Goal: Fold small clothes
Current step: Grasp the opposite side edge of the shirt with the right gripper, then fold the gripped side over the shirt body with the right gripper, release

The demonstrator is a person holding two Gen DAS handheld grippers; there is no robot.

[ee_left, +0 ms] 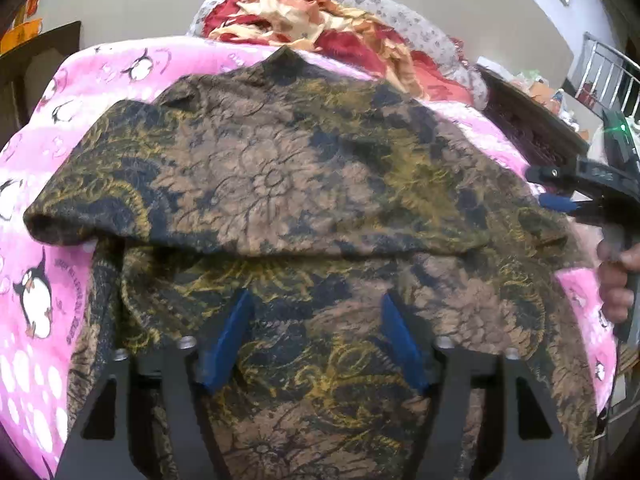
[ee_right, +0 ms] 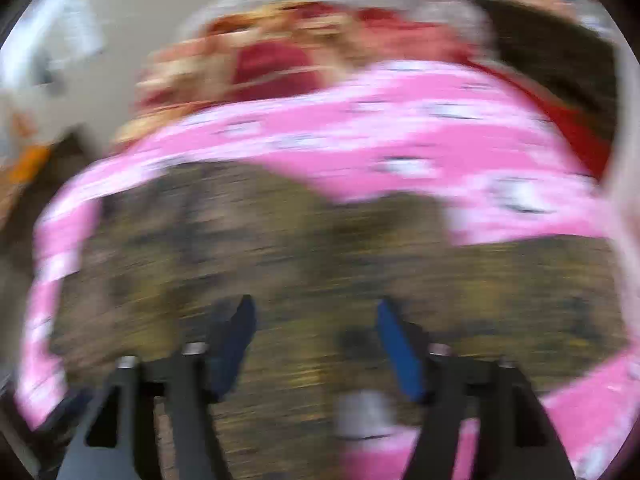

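A brown, black and yellow floral garment (ee_left: 280, 176) lies on a pink penguin blanket (ee_left: 36, 184). Its far part is folded toward me, and the fold's edge runs across the middle of the left wrist view. My left gripper (ee_left: 316, 304) hovers open over the near part of the cloth, with nothing between its blue fingertips (ee_left: 240, 312). My right gripper (ee_left: 540, 190) comes in from the right edge in a person's hand (ee_left: 616, 284), its tips at the garment's right side. The right wrist view is heavily blurred: the right gripper (ee_right: 316, 308) is open above the garment (ee_right: 280, 248), holding nothing.
Behind the blanket lies a heap of red and orange floral bedding (ee_left: 320, 24) on a grey patterned cover (ee_left: 420, 28). A dark wooden edge (ee_left: 528, 120) runs at the right, with a metal railing (ee_left: 608, 72) beyond. A dark door (ee_left: 36, 64) stands at the left.
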